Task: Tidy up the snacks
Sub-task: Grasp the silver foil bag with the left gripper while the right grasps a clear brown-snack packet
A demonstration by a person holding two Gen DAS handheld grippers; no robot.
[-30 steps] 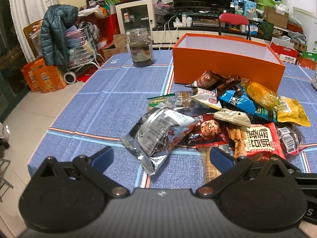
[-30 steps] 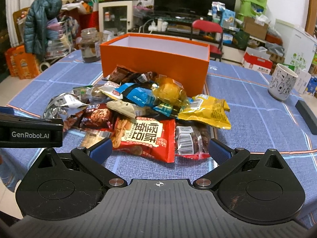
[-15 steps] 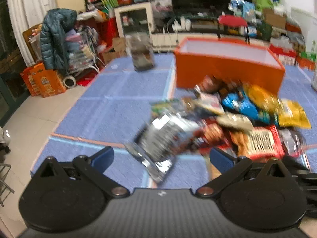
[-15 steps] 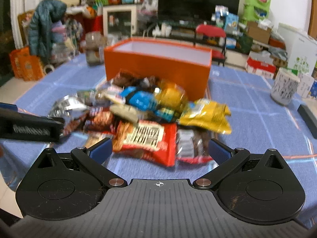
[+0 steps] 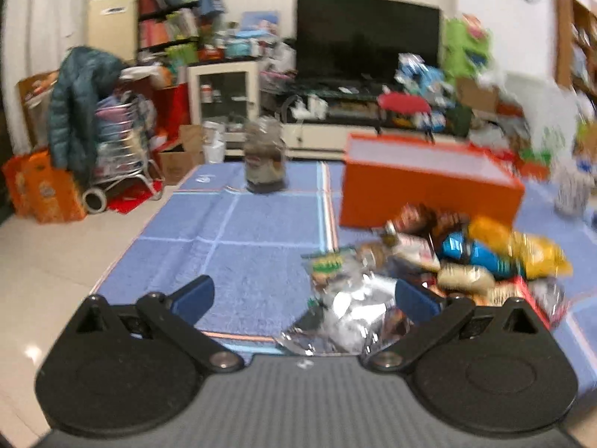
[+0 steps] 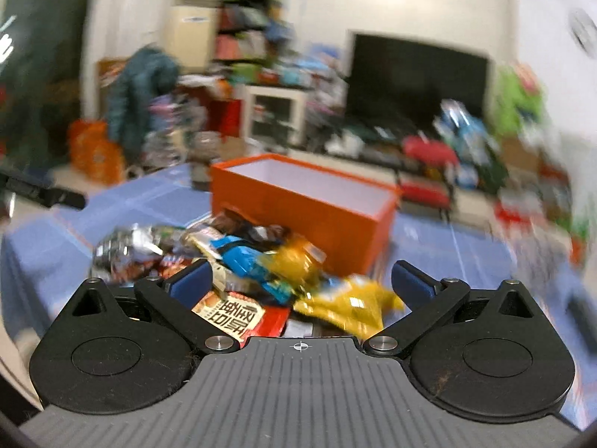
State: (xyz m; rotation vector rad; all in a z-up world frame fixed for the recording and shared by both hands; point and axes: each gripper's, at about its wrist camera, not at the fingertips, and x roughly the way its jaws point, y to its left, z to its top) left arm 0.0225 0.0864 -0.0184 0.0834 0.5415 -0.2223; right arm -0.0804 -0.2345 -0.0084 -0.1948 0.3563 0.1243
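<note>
A heap of snack packets (image 5: 440,261) lies on the blue tablecloth in front of an open orange box (image 5: 429,190) with a white inside. Nearest my left gripper (image 5: 304,296) is a crumpled silver packet (image 5: 347,310), lying partly between its wide-open fingers. In the right wrist view the heap (image 6: 261,272) sits before the orange box (image 6: 306,205). My right gripper (image 6: 302,280) stands open over a red packet (image 6: 238,313) and a yellow packet (image 6: 347,302), holding nothing. Both views are motion-blurred.
A glass jar (image 5: 265,160) stands at the back of the table (image 5: 242,246), left of the box. A patterned mug (image 5: 572,190) is at the far right. The table's left edge drops to a tiled floor; cluttered shelves, a cart and a TV lie behind.
Both grippers have tilted upward and shifted, so the room fills more of each view. The right one has moved in closer over the packets. Both stay open.
</note>
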